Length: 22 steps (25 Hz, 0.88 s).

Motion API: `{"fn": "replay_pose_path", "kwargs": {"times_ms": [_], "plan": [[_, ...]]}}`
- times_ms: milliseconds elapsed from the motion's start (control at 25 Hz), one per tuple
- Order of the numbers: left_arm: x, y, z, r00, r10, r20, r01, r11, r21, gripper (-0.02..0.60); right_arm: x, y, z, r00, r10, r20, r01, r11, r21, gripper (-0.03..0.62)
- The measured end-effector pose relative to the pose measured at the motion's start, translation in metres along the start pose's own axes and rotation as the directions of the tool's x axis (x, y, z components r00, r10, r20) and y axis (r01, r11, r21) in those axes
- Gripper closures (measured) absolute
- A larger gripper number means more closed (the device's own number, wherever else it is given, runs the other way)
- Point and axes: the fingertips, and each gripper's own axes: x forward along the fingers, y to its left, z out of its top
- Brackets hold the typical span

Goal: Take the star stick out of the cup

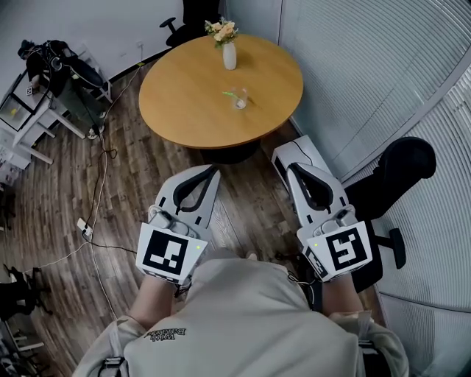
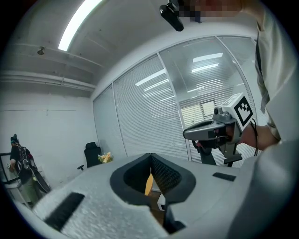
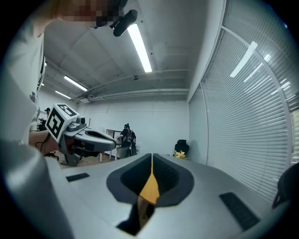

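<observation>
On the round wooden table (image 1: 184,103) stands a clear cup (image 1: 240,99) with the green star stick (image 1: 230,93) leaning out of it to the left. Both grippers hang well short of the table, over the wood floor, in front of the person's chest. My left gripper (image 1: 214,171) is shut and holds nothing; in the left gripper view its jaws (image 2: 150,156) meet at the tips. My right gripper (image 1: 283,156) is likewise shut and empty, with its tips (image 3: 152,156) touching. The cup does not show in either gripper view.
A white vase of flowers (image 1: 229,50) stands at the table's far edge. A black office chair (image 1: 401,173) sits close on the right by the blinds-covered glass wall. Another chair (image 1: 184,20) is behind the table. Desks (image 1: 33,110) and floor cables (image 1: 99,184) lie left.
</observation>
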Motion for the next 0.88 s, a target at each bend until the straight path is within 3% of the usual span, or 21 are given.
{"fn": "replay_pose_path", "kwargs": {"times_ms": [480,880], "plan": [[0.007,-0.007,-0.016,0.999,0.018,-0.032,-0.018,1.0,-0.016,0.56,0.005,-0.002,-0.013,0.998,0.06,-0.02,-0.06,0.998,0.008,0.563],[0.02,0.013,-0.019,0.999,0.033,-0.022,-0.033,0.999,-0.026,0.559,0.034,-0.004,-0.02,0.997,0.077,-0.017,-0.077,0.997,0.003,0.563]]}}
